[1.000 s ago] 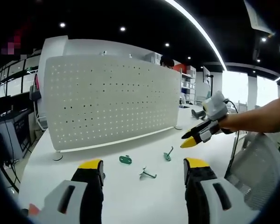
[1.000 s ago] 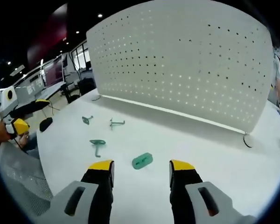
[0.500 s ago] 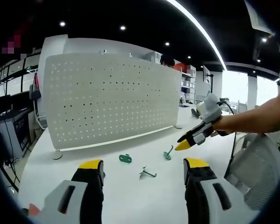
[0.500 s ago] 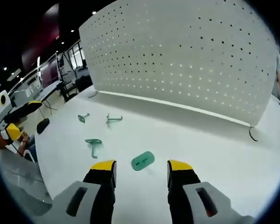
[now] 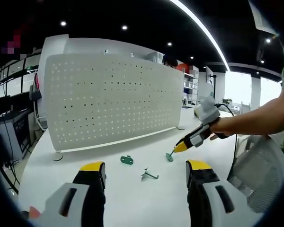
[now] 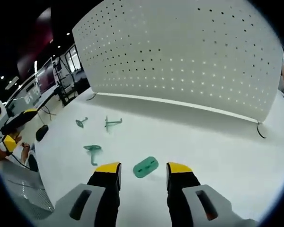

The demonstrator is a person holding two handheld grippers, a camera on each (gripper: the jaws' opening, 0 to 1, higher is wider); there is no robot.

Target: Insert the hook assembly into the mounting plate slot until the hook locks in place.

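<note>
In the left gripper view, the left gripper (image 5: pixel 145 172) is seen rising from the bottom, its yellow-tipped fingers (image 5: pixel 92 166) spread wide with nothing between them. A white counter (image 5: pixel 109 201) is laid out ahead, and a white perforated panel (image 5: pixel 111 99) is stood upright along its far side. Three small parts are scattered on the counter: a green oval mounting plate (image 5: pixel 127 160), a grey-green hook piece (image 5: pixel 150 175) nearer the camera, and a green hook assembly (image 5: pixel 170 155) further right. The right gripper (image 5: pixel 180 147) is brought in from the right, held in a person's hand (image 5: pixel 221 127), its yellow tip lowered just beside the green hook assembly; whether it touches cannot be told, nor whether its fingers are parted from this angle. A mesh chair back (image 5: pixel 255 175) is seen at the lower right.

In the right gripper view, the right gripper (image 6: pixel 137 169) is shown with its fingers (image 6: pixel 107 168) spread apart and empty. The mounting plate (image 6: pixel 145 166) is lying flat on the counter (image 6: pixel 217 151) just ahead of the gap between them. A green hook assembly (image 6: pixel 92 151) is lying to the left, and two more hook pieces (image 6: pixel 111 123) are placed further off, near the perforated panel (image 6: pixel 180 56). The left gripper (image 6: pixel 8 135) is visible at the far left edge.
</note>
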